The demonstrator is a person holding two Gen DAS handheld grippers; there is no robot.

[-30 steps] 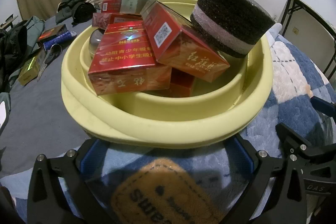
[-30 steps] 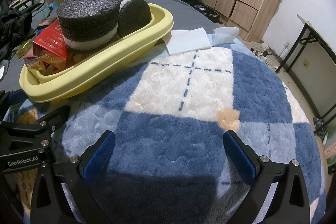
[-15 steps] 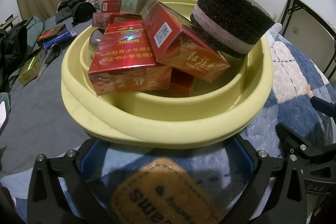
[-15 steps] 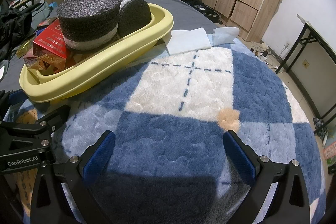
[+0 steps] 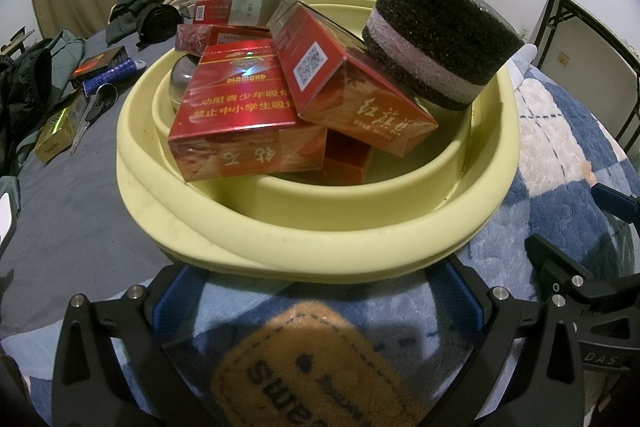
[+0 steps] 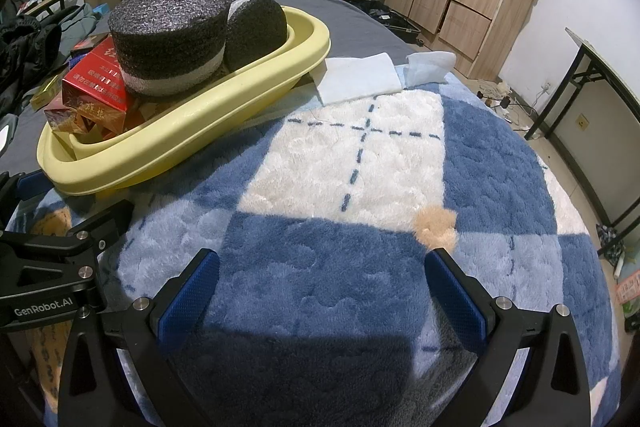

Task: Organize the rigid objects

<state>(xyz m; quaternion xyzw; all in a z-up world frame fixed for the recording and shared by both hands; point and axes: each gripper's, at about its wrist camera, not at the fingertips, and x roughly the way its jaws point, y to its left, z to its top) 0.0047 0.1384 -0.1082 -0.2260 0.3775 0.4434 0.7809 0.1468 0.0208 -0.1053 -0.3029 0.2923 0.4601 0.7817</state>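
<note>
nothing has shifted since the earlier frames: both tools sit where they were and the basin's load is unchanged. the left gripper (image 5: 320,303) has its jaws spread wide and released, empty, low in the frame over an orange patch (image 5: 320,367) sewn on the blanket, its blue pads just short of the near rim of the yellow basin (image 5: 320,247). the right gripper (image 6: 320,291) is likewise released with nothing between its jaws, hovering over the blue and white plush blanket (image 6: 360,167) at the bottom of its view; the left tool's black frame shows at that view's lower left edge. the basin fills the middle of the left view and the upper left of the right view, resting partly on the blanket and partly on the grey bed sheet (image 5: 60,219). inside it, a red diamond box (image 5: 240,107) lies in front, a second red box (image 5: 344,87) leans tilted across it, more red boxes sit behind, and a black foam cylinder (image 5: 440,31) with a pale band rests against the right rim. a second dark foam piece (image 6: 256,23) shows behind it in the right view. scissors (image 5: 90,115) and small boxes lie on the sheet at the left, well apart from the basin.
</note>
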